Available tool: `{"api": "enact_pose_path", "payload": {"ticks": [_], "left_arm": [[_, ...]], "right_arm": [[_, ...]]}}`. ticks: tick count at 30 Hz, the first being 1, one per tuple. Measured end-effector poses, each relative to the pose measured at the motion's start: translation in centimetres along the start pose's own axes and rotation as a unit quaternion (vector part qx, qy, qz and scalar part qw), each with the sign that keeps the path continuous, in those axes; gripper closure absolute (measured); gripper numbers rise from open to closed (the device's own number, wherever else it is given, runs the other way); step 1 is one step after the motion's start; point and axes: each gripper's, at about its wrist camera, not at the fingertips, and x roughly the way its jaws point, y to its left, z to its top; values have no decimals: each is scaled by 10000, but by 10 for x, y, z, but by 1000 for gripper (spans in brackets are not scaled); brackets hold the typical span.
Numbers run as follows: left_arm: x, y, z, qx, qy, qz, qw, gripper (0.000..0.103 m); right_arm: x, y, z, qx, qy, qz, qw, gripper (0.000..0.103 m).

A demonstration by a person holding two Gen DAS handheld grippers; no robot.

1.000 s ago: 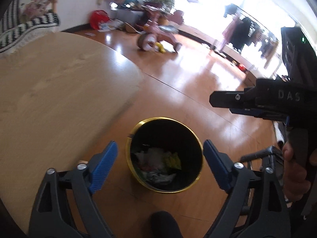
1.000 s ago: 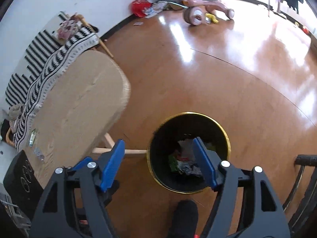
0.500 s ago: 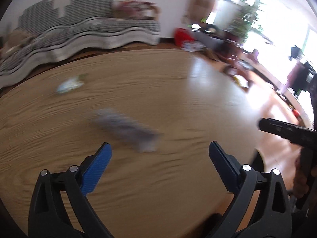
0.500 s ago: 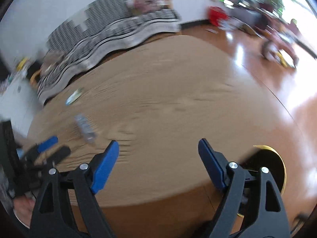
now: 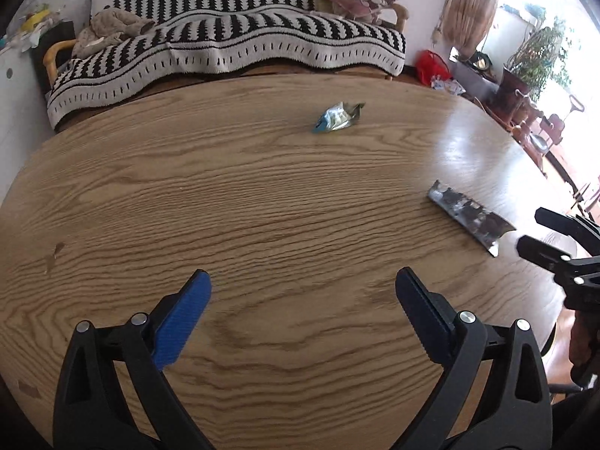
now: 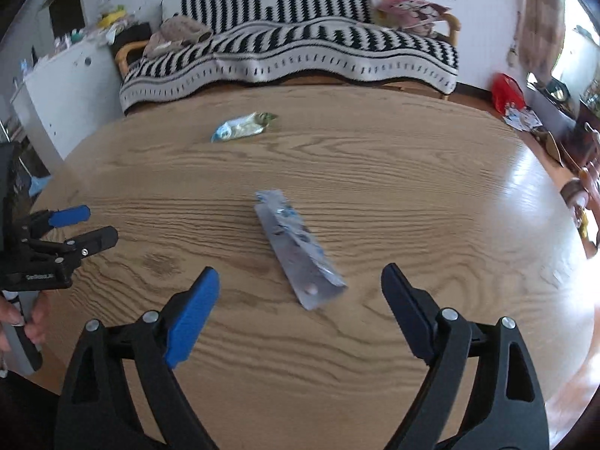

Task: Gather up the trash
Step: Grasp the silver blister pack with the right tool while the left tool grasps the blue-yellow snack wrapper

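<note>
Two wrappers are seen on the wooden table [image 6: 412,187]. Silver wrapper [image 6: 296,251] is laid lengthwise, slanting from far-left to near-right, before the right gripper [image 6: 300,300], whose empty jaws are opening. Crumpled wrapper [image 6: 242,126] lies farther back. Left gripper [image 5: 302,296] is spread wide, empty.

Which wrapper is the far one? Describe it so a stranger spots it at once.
Start at the oval wooden table in front of the striped sofa. Two pieces of litter lie on it; look toward the sofa-side edge. The small crumpled wrapper there is pale blue and greenish and puffy, unlike the long flat silver wrapper nearer the grippers.
</note>
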Motion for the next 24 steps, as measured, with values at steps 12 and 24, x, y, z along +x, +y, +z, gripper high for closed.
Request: {"api": "enact_pose_path", "payload": {"ticks": [12, 24], "left_arm": [[79, -15, 49, 589, 211, 34, 9980, 7], [145, -44, 128, 896, 185, 66, 9958, 6]], "right_arm": [[58, 0, 10, -163, 447, -207, 9987, 18], [65, -1, 5, -339, 513, -69, 9981, 17]]}}
